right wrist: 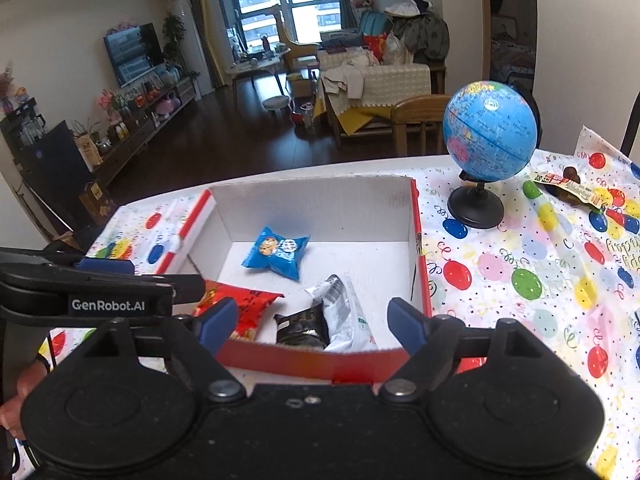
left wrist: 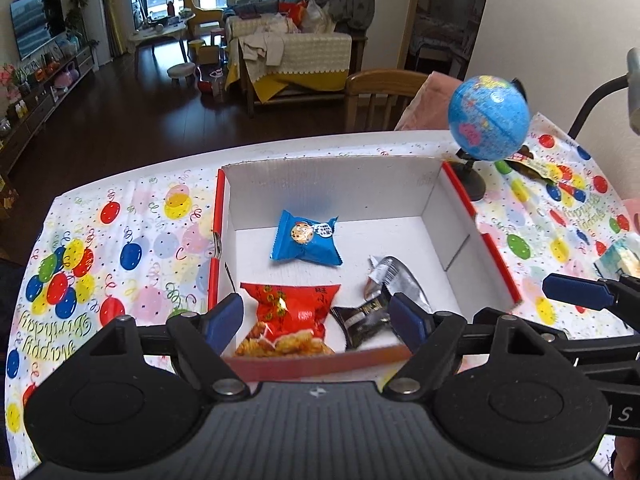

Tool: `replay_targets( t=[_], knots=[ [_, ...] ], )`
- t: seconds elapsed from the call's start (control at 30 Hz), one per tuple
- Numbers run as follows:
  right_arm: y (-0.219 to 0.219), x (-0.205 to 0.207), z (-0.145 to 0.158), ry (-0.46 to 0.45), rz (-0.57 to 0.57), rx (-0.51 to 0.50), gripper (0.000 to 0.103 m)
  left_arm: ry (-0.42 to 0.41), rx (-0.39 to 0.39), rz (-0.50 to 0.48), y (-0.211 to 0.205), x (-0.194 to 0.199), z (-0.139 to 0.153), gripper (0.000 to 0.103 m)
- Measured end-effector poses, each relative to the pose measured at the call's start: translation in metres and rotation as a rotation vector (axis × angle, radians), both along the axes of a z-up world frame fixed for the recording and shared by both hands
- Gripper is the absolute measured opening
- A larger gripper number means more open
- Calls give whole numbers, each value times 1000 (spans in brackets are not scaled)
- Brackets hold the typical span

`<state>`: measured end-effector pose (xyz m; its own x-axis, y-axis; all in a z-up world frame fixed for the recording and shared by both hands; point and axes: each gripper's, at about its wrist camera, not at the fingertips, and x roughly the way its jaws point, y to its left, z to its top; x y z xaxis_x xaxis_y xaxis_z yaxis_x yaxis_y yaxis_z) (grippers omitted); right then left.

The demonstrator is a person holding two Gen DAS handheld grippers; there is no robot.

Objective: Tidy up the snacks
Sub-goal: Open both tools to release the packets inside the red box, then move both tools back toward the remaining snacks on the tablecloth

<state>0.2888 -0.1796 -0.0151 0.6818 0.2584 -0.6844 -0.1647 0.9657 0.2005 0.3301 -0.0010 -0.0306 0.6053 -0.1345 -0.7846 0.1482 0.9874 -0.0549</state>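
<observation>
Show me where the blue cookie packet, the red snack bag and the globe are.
blue cookie packet (left wrist: 306,239): left wrist view, middle of its front.
red snack bag (left wrist: 290,312): left wrist view, red upper part.
globe (right wrist: 490,132): right wrist view, middle of the blue ball.

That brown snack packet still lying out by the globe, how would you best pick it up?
Probably with the right gripper, which is nearer. The brown packet lies flat on the tablecloth beyond the globe. Come from above and pinch across its narrow width near the middle, keeping clear of the globe's stand.

a box (left wrist: 436,200) sits on the tabletop (left wrist: 132,224); inside it a cookie packet (left wrist: 306,238) lies behind a snack bag (left wrist: 290,320) and two wrappers (left wrist: 380,296). a globe (right wrist: 490,132) stands right of the box.
</observation>
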Motion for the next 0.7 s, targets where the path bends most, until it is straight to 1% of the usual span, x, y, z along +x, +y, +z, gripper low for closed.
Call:
replay_targets(
  t=[0.17, 0.23, 0.47, 0.5, 0.53, 0.57, 0.63, 0.7],
  knots=[
    [-4, -23, 11, -19, 16, 4, 87, -22, -20, -6, -1, -27, 13, 82],
    [-8, -33, 16, -27, 20, 12, 90, -30, -40, -8, -1, -38, 18, 85],
    [-19, -68, 30, -71, 26, 38, 97, -56, -90, -2, 0, -76, 32, 87],
    [-21, -72, 31, -73, 29, 44, 98, -60, -96, -2, 0, -82, 34, 91],
    [-22, -76, 31, -73, 32, 50, 99, -66, -99, -3, 0, -87, 35, 98],
    [-23, -80, 31, -74, 33, 53, 100, -76, -100, -2, 0, -93, 35, 101],
    [-24, -89, 30, -74, 36, 53, 101, -89, -98, 3, 0, -104, 36, 102],
    [-25, -97, 28, -74, 38, 47, 102, -84, -103, 11, 2, -113, 35, 102]
  ],
)
